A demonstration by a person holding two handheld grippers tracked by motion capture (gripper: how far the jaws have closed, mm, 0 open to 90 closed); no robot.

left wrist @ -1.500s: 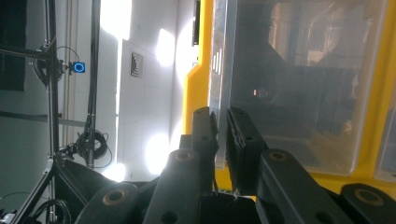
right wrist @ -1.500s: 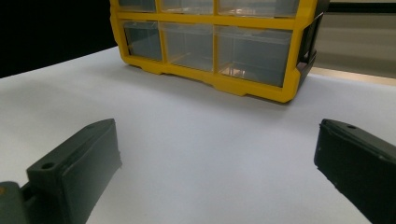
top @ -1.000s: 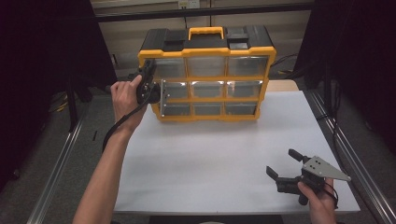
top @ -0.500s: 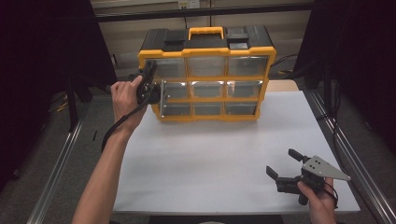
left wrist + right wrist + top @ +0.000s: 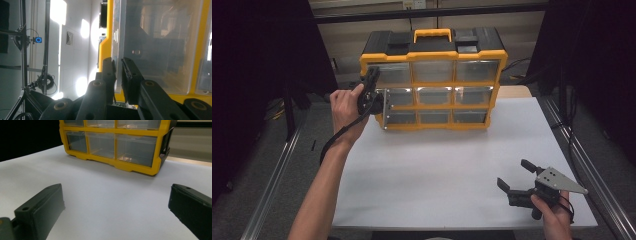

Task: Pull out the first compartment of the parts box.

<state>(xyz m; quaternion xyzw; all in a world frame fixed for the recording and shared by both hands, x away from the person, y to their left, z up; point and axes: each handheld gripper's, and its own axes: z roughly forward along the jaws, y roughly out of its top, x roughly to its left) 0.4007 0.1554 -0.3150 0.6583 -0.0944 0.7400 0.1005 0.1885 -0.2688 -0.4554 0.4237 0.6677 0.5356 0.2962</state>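
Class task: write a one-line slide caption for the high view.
Left gripper pinches a clear plastic drawer of the yellow-and-black organiser; right gripper rests open.

Lighting, high view: white table (image 5: 447,165) evenly bright, surroundings left and right near-black; soft shadow beneath the organiser (image 5: 434,80). Left gripper view: strong glare patches on the far wall, blown-out white; clear drawer front (image 5: 155,45) hazy with reflections. Right gripper view: near black jaws blurred, organiser sharper, left background black

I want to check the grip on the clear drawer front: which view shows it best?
The left gripper view: the left gripper pinches the clear drawer front edge-on. The high view has it small beside the hand; the right gripper view shows distant drawers.
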